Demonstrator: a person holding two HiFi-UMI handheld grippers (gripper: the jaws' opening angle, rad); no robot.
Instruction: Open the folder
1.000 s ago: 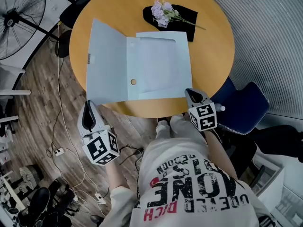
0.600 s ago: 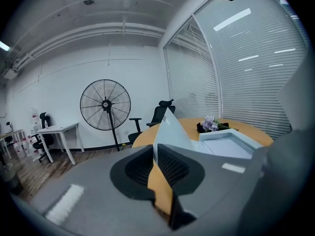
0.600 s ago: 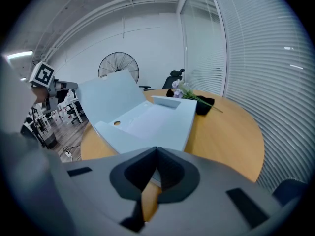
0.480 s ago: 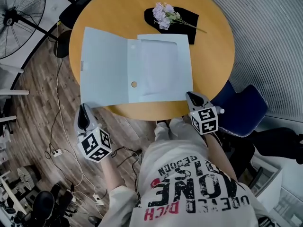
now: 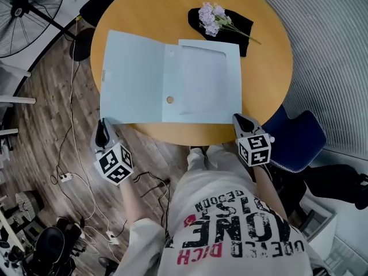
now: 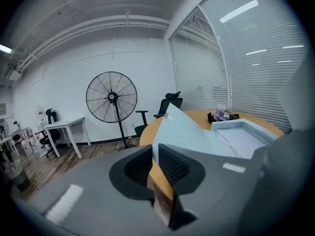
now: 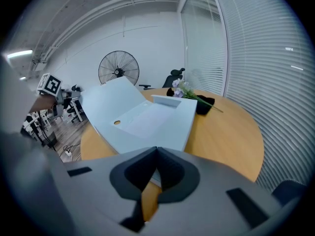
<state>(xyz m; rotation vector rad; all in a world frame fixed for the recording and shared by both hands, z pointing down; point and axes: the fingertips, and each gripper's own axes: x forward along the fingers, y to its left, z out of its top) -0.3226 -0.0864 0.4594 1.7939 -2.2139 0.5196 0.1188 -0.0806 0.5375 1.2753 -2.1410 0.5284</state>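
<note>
With the pale blue card folder (image 5: 172, 79) lying spread open on the round wooden counter (image 5: 261, 85), my left tool (image 5: 102, 130) hung just off its cover, jaws just opening on nothing, while my clenched right tool (image 5: 239, 118) steadied, I judged, the near corner.

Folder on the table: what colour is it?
The folder is pale blue; head view shows it best.

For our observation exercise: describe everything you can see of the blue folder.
The folder is pale blue card, lying open on the round wooden table. Its cover spreads left, tilted up, overhanging the edge; a small round hole sits near the fold. The right tongs seem to pinch its near right corner.
</note>
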